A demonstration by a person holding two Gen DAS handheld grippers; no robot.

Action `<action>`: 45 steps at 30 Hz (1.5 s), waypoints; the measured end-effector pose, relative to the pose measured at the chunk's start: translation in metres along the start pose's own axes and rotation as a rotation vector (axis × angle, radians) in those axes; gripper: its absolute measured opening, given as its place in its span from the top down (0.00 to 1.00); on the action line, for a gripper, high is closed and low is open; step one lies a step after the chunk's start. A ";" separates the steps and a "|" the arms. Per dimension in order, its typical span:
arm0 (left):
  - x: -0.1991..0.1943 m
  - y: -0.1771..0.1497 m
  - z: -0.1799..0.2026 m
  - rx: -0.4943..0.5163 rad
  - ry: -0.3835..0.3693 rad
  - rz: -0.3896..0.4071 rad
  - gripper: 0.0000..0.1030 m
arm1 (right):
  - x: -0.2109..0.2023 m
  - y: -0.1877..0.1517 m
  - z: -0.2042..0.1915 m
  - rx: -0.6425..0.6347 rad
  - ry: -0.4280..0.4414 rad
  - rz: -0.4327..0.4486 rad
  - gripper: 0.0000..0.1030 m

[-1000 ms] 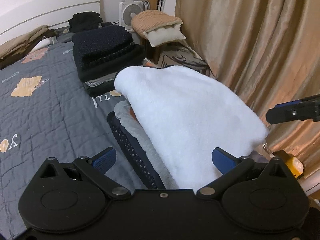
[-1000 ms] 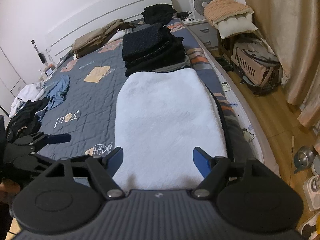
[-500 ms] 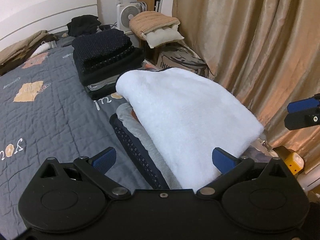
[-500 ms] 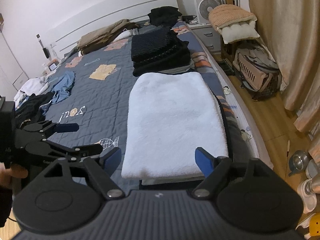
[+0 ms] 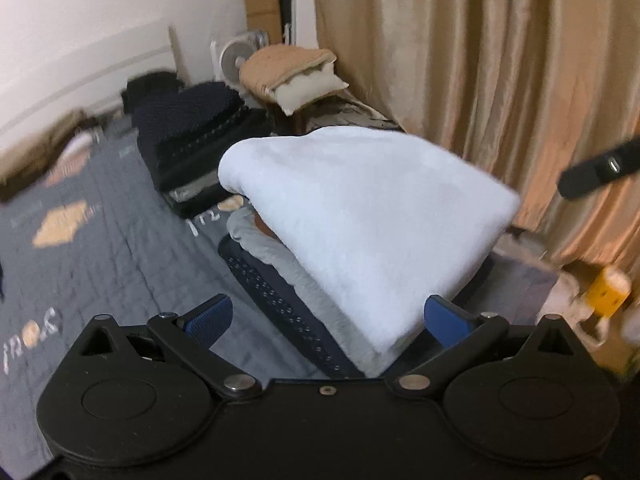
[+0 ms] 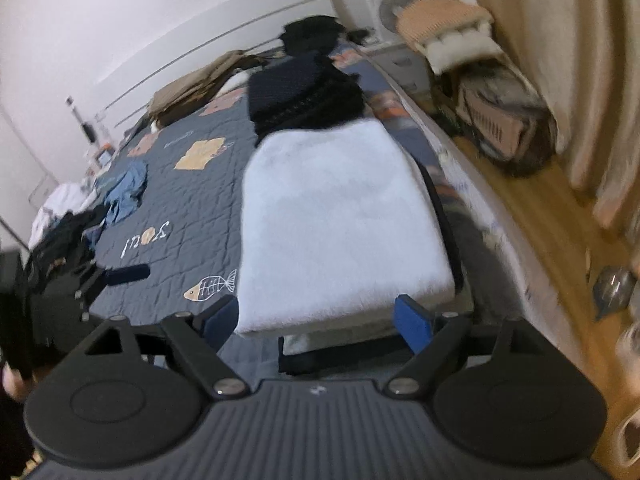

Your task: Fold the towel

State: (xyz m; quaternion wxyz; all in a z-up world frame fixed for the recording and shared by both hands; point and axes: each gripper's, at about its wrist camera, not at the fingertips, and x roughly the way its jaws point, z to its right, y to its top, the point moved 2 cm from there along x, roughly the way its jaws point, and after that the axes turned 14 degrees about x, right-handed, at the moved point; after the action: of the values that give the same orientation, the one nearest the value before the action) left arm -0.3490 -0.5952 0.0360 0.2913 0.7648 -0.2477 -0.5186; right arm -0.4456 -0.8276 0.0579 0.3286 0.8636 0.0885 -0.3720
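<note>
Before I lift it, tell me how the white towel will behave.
The towel looks thick and fluffy, so it is probably floppy: gripped by one edge, the fold would likely open and sag. It seems light for its bulk. It lies on a pile of folded clothes, so a push may drag or shift that pile.

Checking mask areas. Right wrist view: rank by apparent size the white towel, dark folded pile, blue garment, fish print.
1. white towel, largest by far, though it also lies nearest the camera
2. dark folded pile, farther back, so its true size may be understated
3. blue garment
4. fish print, smallest
</note>
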 end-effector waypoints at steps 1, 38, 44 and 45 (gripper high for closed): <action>0.003 -0.003 0.006 0.025 0.010 0.005 0.02 | 0.006 -0.003 0.008 0.036 0.013 -0.004 0.18; 0.034 -0.030 0.069 0.315 0.099 0.145 0.86 | 0.053 -0.021 0.093 0.512 0.204 0.269 0.98; 0.042 -0.032 0.071 0.333 0.107 0.125 0.86 | 0.044 -0.022 0.109 0.552 0.168 0.344 1.00; 0.043 -0.033 0.070 0.328 0.107 0.121 0.83 | 0.046 -0.022 0.113 0.563 0.173 0.326 1.00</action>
State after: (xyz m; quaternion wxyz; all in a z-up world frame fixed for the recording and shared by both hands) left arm -0.3979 -0.6144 -0.0359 0.2060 0.8123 -0.3588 -0.4111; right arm -0.4877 -0.8870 -0.0432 0.1236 0.9516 -0.1294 -0.2498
